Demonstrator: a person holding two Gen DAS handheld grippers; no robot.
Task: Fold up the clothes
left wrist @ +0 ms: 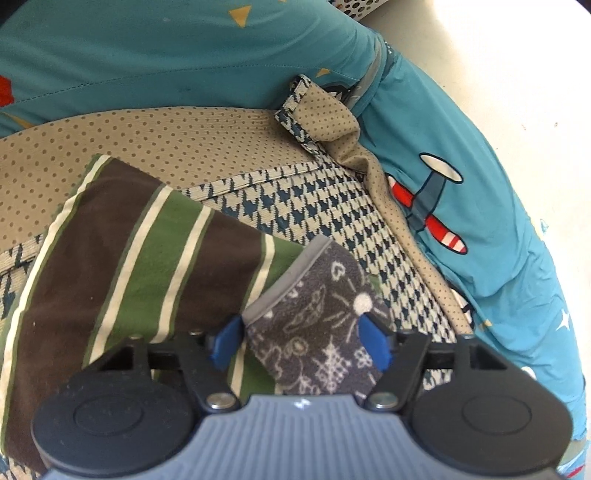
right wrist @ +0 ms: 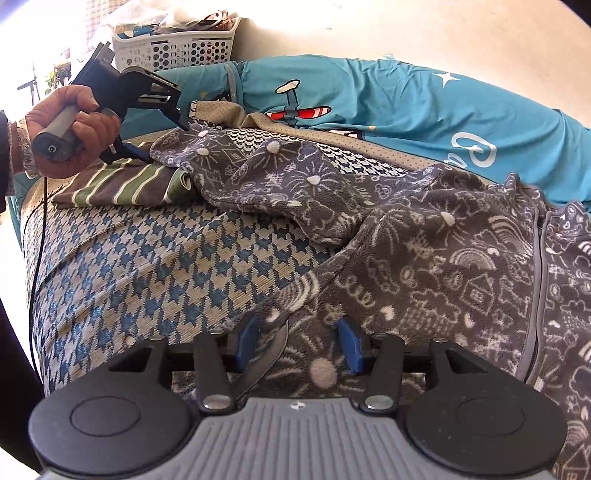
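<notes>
A grey fleece garment [right wrist: 424,258] with white doodle print lies spread over a houndstooth cover [right wrist: 147,266]. Its sleeve [right wrist: 258,173] stretches left to a cuff [left wrist: 317,314]. My left gripper [left wrist: 300,341] straddles that cuff. The blue fingers [left wrist: 227,341] stand at the cuff's edges without visibly squeezing it. From the right wrist view, a hand [right wrist: 74,125] holds the left gripper [right wrist: 166,142] at the sleeve's end. My right gripper [right wrist: 299,343] is open over the fleece's lower hem, with fabric lying loose between its fingers [right wrist: 351,343]. Under the cuff lies a folded brown-and-green striped garment [left wrist: 129,251].
A teal sheet with an airplane print [left wrist: 443,147] lies bunched behind the houndstooth cover [left wrist: 314,214], which has a beige dotted underside [left wrist: 166,140]. A white perforated laundry basket [right wrist: 177,48] stands at the back left against a pale wall [right wrist: 406,26].
</notes>
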